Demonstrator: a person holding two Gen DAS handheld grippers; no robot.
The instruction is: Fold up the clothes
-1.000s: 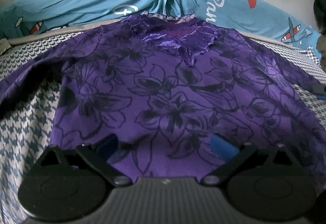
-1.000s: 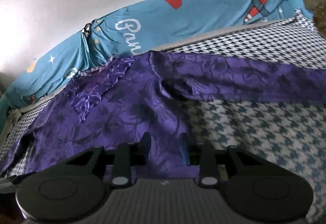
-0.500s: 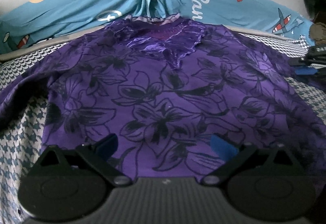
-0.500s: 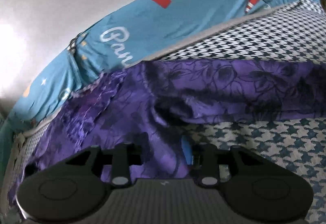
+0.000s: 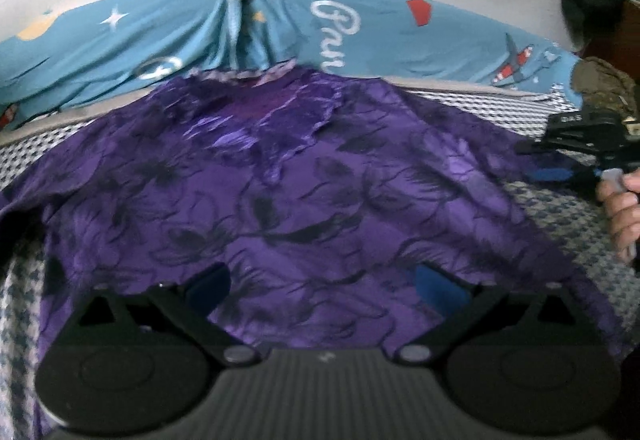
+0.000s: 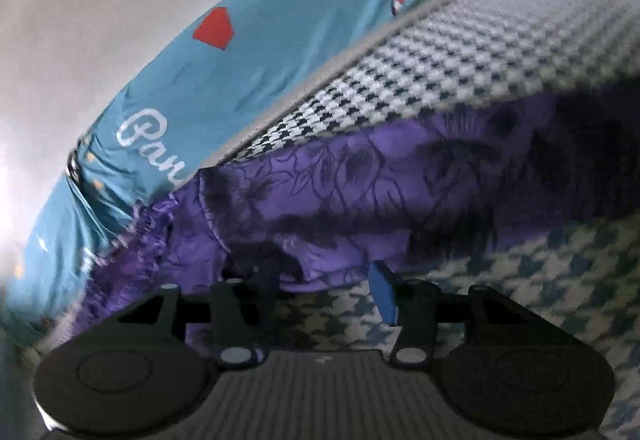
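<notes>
the left gripper point(image 5: 324, 290) stands wide over the purple blouse point(image 5: 304, 191). the right gripper point(image 6: 326, 284), jaws apart, sits at the blouse's sleeve point(image 6: 420, 179) on the houndstooth cover point(image 6: 520, 272).

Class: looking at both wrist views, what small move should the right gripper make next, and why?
Probably ease forward and close on the sleeve. The right gripper is open, just short of the sleeve's near edge, while the shirt lies flat and unfolded under the open left gripper.
</notes>
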